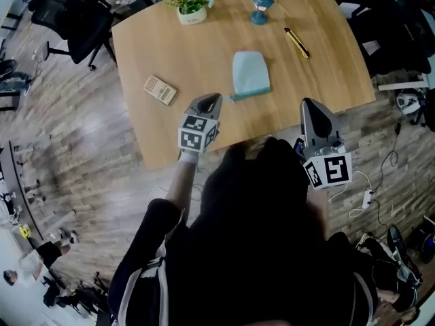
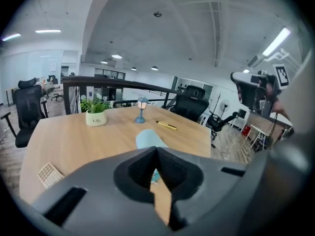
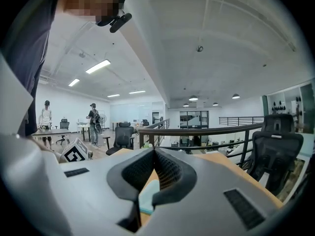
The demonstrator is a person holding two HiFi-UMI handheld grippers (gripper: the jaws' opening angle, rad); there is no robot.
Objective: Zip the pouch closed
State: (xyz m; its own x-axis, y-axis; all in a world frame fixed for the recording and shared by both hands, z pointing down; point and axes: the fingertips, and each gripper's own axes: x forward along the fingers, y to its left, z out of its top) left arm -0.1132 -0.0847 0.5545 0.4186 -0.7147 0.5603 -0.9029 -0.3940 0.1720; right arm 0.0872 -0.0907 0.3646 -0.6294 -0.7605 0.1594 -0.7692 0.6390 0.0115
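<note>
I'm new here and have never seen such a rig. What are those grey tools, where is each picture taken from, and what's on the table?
A person holds a grey two-jaw gripper in each hand: the left gripper and the right gripper. The head view looks down from a camera on the person's head; the other two come from cameras riding on each gripper, looking along its jaws. Both pairs of jaws are together, holding nothing. On the wooden table lie a light blue fabric pouch, a green plant in a white pot, a blue lamp, a yellow pen and a tan gridded card.
</note>
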